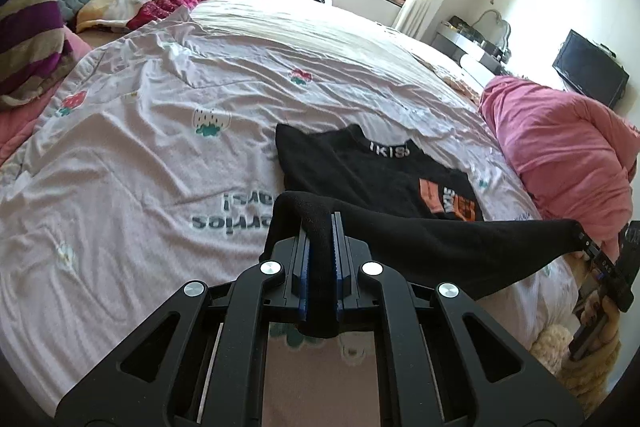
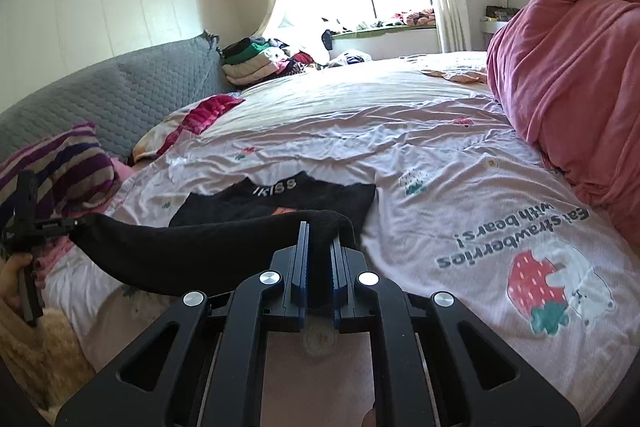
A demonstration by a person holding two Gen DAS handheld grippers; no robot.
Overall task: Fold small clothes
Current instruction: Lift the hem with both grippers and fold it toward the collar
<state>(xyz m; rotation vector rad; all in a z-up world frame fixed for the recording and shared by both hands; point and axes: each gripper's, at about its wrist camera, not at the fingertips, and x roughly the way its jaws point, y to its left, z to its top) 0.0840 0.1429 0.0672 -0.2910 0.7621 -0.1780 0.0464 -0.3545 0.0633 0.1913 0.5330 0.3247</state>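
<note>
Two grippers lift the near edge of a black shirt off the bed.

The left gripper [image 1: 320,227] and the right gripper [image 2: 318,235] are each clamped tight on a corner of the black shirt [image 1: 360,167], its hem stretched between them. Ahead of both, the collar end lies flat on the bedsheet [image 1: 140,155]; a pink blanket [image 2: 568,75] is heaped to the right.

My left gripper [image 1: 320,227] is clamped on one corner of the black garment [image 1: 360,171], lifting its near edge clear of the printed bedsheet [image 1: 160,155]. The raised hem stretches taut to my right gripper [image 1: 582,241], which pinches the other corner at frame right. The collar end lies flat on the sheet, beside a pink duvet [image 1: 560,155].
</note>
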